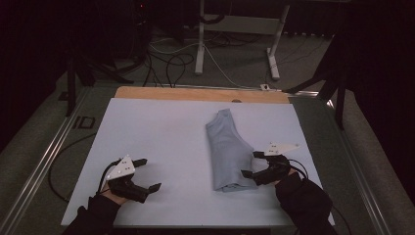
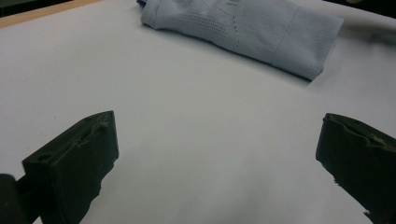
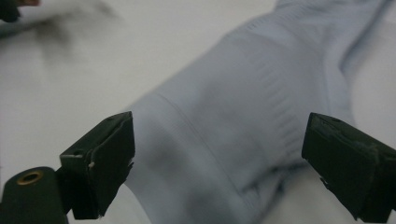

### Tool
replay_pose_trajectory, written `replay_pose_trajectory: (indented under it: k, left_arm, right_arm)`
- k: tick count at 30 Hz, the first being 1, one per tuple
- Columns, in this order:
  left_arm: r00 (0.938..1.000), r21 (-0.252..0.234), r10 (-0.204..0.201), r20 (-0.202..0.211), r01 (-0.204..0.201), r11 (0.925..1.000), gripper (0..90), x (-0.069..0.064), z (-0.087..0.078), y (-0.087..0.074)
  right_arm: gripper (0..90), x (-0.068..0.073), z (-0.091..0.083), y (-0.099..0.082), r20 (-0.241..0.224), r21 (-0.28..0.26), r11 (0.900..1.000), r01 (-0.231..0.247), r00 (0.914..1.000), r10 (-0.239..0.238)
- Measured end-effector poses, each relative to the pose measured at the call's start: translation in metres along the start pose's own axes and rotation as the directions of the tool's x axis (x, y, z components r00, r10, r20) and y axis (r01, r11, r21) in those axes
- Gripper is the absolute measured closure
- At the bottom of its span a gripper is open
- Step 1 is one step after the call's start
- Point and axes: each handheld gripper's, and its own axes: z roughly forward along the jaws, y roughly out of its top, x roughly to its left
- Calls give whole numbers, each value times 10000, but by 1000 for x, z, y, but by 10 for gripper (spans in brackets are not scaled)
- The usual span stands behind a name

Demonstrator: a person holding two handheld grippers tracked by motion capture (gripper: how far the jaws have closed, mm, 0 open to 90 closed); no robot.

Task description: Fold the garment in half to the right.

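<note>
Right gripper view is looked at first: the right claw is held wide apart, nothing is clamped in it, and the lower part of a folded pale blue shirt is framed between its jaws. A stitched hem is seen running across the cloth near the left jaw. Whether the jaw tips already touch the fabric cannot be told.

From the high view, the right claw is placed just beside the right edge of the shirt, near its closer end. The left claw is kept well apart from the garment, over the bare white sheet that covers the desk. In the left gripper view its jaws are also spread wide with nothing between them, and the shirt is seen further away, lying flat.

The shirt is lying in the right half of the sheet, folded into a long narrow strip, with its collar end pointed away from the person.

The step in hand is judged to be the approach for a further fold. For the next move, the near edge should be pinched by the right claw, with all layers caught together, and the left claw should probably be brought closer to help.
</note>
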Motion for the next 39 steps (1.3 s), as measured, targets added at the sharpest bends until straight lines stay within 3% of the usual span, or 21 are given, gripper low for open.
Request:
replay_pose_trajectory:
  k: [11, 25, 32, 39]
  left_arm:
    - [10000, 37, -14, 26, 14, 10000, 0, 0, 0, -1]
    - [10000, 11, 7, -66, -7, 10000, 0, 0, -1, -1]
    - [9999, -49, -27, -109, 27, 10000, 0, 0, -2, -2]
    - [9999, -96, 30, -162, -31, 9999, 0, 1, -4, -1]
  right_arm:
    - [97, -5, -12, -28, 493, -267, 9987, -438, 9978, 450]
    - [97, 2, -21, -58, 1220, 210, 9978, -622, 9908, 592]
    - [98, 3, -26, -60, 1632, -48, 9985, -550, 9851, 550]
    - [98, 1, -24, -61, 1633, -17, 9979, -651, 9845, 645]
